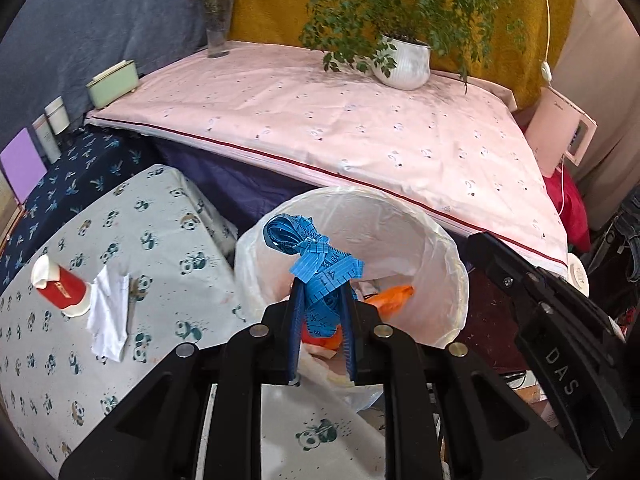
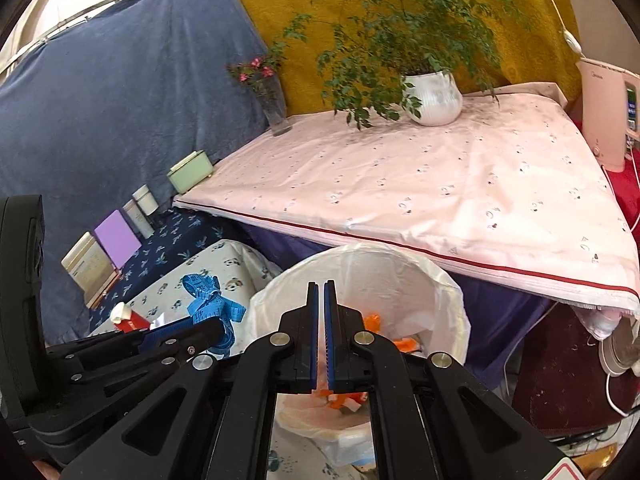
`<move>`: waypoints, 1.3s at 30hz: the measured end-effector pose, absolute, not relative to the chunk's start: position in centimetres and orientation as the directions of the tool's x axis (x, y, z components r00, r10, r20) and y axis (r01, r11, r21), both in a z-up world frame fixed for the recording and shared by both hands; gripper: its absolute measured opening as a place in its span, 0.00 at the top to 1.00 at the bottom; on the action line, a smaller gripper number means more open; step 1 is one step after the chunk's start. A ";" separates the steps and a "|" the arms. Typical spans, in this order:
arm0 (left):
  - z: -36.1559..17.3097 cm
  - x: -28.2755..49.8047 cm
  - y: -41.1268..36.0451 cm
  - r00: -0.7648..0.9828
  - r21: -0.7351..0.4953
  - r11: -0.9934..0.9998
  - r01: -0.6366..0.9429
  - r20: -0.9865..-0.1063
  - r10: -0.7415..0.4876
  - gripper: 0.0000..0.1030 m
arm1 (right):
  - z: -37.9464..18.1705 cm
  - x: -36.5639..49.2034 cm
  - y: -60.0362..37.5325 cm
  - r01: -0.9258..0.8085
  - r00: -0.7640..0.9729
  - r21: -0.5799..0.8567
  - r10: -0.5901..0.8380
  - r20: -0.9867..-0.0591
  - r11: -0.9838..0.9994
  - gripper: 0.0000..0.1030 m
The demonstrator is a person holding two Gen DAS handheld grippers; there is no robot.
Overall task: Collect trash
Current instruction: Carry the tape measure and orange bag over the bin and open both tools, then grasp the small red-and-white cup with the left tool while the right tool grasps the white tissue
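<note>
A: What's the biggest thing in play?

B: The round bin lined with a white plastic bag (image 1: 436, 248), standing between the pink-sheeted bed and the panda-print covered surface (image 1: 160, 240); orange scraps already lie at its bottom

A: And the left gripper (image 1: 322, 292)?

B: Its fingers are clenched on a crumpled blue measuring tape (image 1: 316, 260), held up over the near rim of the bin. I'd judge the step in hand is the drop-off

A: The right gripper (image 2: 323, 312)?

B: It hovers over the same bin with its fingers pressed almost together and nothing between them

A: What does the next move call for?

B: Probably carrying the tape a little further over the opening, then releasing; a loose tail could snag on a finger or the liner edge

A: Anything left to collect?

B: On the surface, a crumpled white paper (image 1: 108, 312) lies just beside a red and white paper cup (image 1: 60, 288) tipped on its side
</note>
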State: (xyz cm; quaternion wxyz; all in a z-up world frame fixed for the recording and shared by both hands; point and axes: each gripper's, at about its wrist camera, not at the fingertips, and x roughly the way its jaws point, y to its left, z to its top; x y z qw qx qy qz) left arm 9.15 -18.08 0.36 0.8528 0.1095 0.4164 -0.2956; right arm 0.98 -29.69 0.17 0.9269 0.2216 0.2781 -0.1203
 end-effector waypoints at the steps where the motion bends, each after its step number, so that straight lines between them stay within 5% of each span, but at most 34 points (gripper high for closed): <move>1: 0.2 9.3 -18.3 0.472 -0.063 0.798 0.600 -0.777 -0.416 0.84 | 0.0 1.0 -29.9 0.352 0.813 0.345 -0.102 -0.573 0.870 0.97; 5: -0.2 9.7 -19.1 0.467 -0.068 0.794 0.604 -0.778 -0.421 0.81 | -0.5 1.3 -30.5 0.367 0.802 0.344 -0.107 -0.587 0.864 0.97; 8: -0.2 9.9 -18.9 0.485 -0.061 0.802 0.595 -0.768 -0.418 0.56 | -0.8 1.4 -30.5 0.376 0.797 0.339 -0.114 -0.593 0.862 0.92; 10: 0.0 10.0 -18.8 0.495 -0.065 0.805 0.589 -0.759 -0.423 0.50 | -0.9 1.5 -30.5 0.378 0.794 0.337 -0.115 -0.597 0.863 0.91; 14: -0.1 10.2 -18.6 0.499 -0.060 0.811 0.582 -0.761 -0.415 0.49 | -1.0 1.8 -30.3 0.376 0.790 0.331 -0.113 -0.602 0.866 0.90; 24: 0.0 11.0 -16.0 0.511 -0.082 0.844 0.530 -0.763 -0.396 0.43 | -0.4 2.3 -28.4 0.351 0.794 0.313 -0.104 -0.599 0.883 0.67; 39: 1.1 11.9 -10.0 0.567 -0.097 0.900 0.424 -0.747 -0.347 0.32 | 1.3 3.7 -23.6 0.273 0.806 0.271 -0.065 -0.589 0.923 0.61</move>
